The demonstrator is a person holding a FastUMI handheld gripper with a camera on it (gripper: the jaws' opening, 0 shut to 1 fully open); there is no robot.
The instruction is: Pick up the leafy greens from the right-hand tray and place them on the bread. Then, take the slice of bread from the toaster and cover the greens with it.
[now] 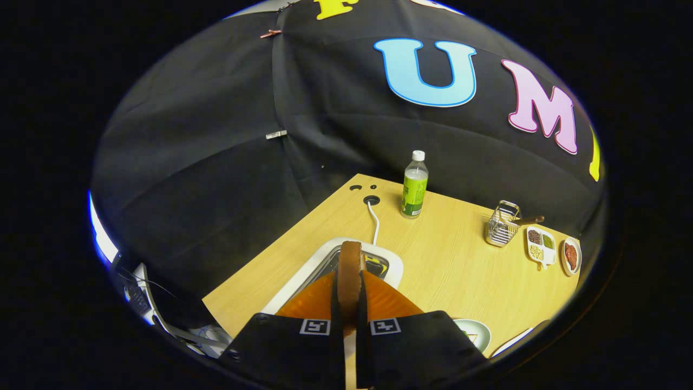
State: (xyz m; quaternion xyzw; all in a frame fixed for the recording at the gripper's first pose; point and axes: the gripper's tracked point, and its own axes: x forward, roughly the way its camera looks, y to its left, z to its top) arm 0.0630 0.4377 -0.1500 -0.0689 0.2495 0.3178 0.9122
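Note:
My gripper (pixel 350 287) is shut on a slice of bread (pixel 350 271), which stands on edge between the two orange fingers (pixel 308 303) with its brown crust upward. The slice hangs just above the slot of the white toaster (pixel 392 266), which lies directly beneath and ahead of the fingers. A white cable (pixel 374 222) runs from the toaster to a hole in the wooden table (pixel 449 260). To the right of the fingers, low down, the rim of a pale plate (pixel 479 331) peeks out, its contents hidden.
A green bottle (pixel 414 185) stands beyond the toaster near the table's far edge. Farther right are a wire basket (pixel 502 225) with a wooden handle, a divided dish (pixel 541 245) of grains and a small dish (pixel 570 255) with something red.

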